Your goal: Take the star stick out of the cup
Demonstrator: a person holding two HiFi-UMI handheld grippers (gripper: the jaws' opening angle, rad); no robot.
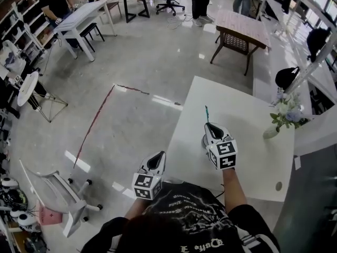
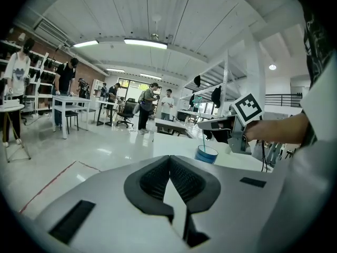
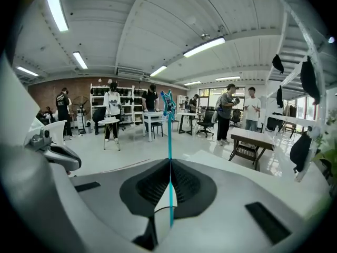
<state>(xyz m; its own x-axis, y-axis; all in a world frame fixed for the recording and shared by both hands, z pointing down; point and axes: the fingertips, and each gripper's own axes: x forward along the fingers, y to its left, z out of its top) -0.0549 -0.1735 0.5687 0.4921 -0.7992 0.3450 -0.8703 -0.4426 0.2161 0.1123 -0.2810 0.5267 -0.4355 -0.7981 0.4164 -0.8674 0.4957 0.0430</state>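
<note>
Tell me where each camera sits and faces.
Head view: on the head, facing down at the table; arms, left tool, right tool show.
Left gripper view: on left tool, facing cup and right tool; own jaws shut, empty.
Right gripper view: on right tool, facing far desks; jaws shut on stick.
Shared: stick in all three.

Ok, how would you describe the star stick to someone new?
Over the white table hangs the right gripper. Pinched in its jaws is the star stick: a thin teal rod topped by a star, unlike the squat blue cup below.
</note>
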